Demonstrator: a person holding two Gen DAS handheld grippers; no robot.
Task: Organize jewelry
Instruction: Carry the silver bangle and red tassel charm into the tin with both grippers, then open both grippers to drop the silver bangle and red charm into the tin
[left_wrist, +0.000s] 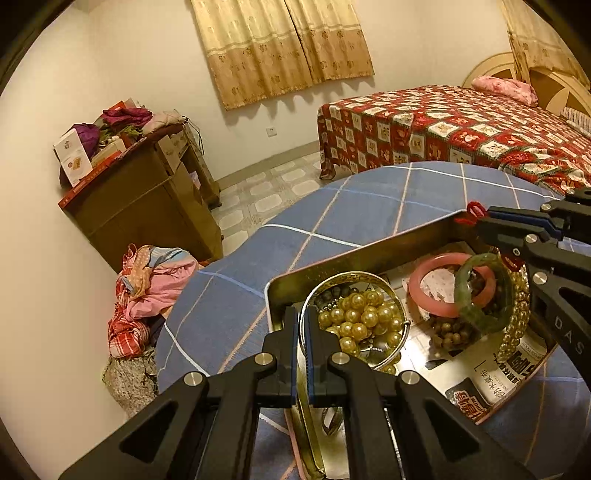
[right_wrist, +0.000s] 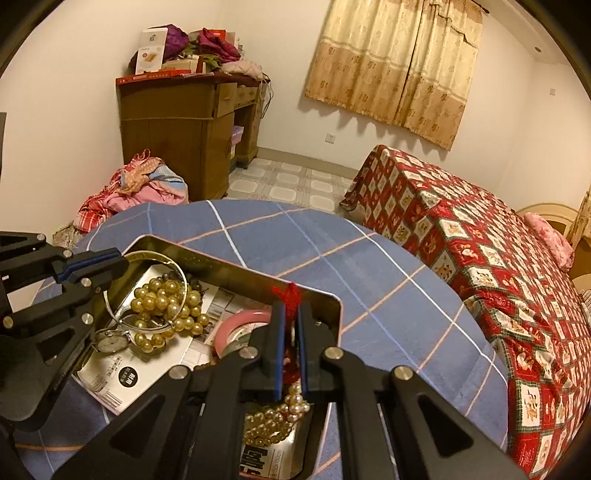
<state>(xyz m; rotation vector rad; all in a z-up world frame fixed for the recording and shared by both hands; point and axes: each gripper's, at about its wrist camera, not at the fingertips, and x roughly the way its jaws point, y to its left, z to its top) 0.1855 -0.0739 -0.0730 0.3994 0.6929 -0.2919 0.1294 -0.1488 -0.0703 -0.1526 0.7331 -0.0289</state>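
- Jewelry tray, gold metal, rectangular, on blue checked cloth; holds pearl beads, pink bangle.
- L gripper: clamped on tray's side wall.
- R gripper: clamped on tray rim at red cord.

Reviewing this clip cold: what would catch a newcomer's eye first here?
Probably the metal tray heaped with jewelry on the blue checked cloth: gold pearl beads at its left end, a pink bangle and a green bangle towards the right. Next, the left gripper and right gripper, each shut on an end wall of the tray.
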